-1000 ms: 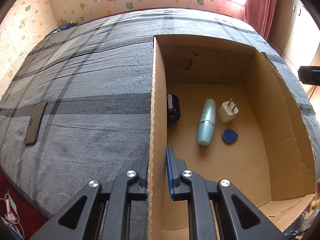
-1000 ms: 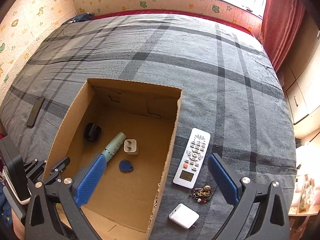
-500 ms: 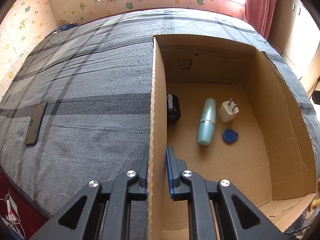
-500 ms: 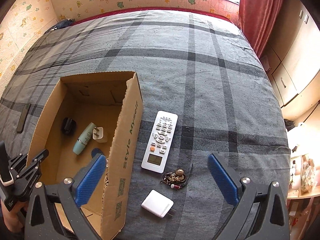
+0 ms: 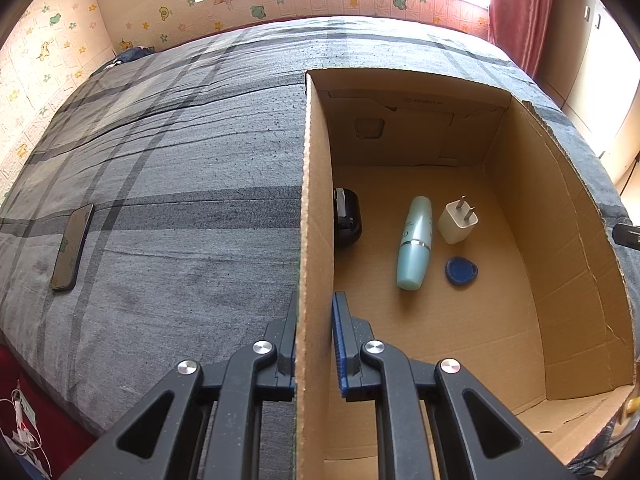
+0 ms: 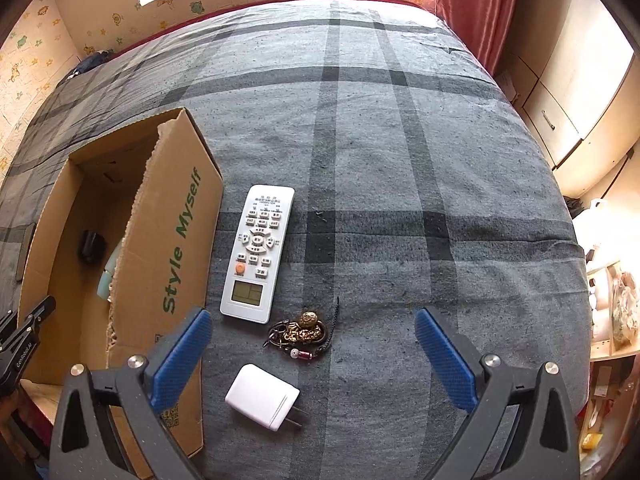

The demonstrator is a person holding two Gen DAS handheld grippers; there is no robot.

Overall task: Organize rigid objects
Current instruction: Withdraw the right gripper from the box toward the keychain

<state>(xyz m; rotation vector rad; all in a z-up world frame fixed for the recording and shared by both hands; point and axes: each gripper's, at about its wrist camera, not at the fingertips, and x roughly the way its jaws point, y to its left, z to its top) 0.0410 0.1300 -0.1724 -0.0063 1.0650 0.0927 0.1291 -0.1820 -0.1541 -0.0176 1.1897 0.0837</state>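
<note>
While the left hand-held gripper (image 5: 314,332) is clamped on the box wall (image 5: 316,208) for steadiness, the right hand-held gripper (image 6: 312,344) is held apart above the keychain (image 6: 302,330).

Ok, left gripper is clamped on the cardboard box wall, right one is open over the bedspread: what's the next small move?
Probably lower the right gripper onto the gold keychain charm and close. Its jaws stand open on either side of the charm, which lies outside the cardboard box beside the white remote control and white plug adapter, while the left gripper steadies the box wall.
</note>
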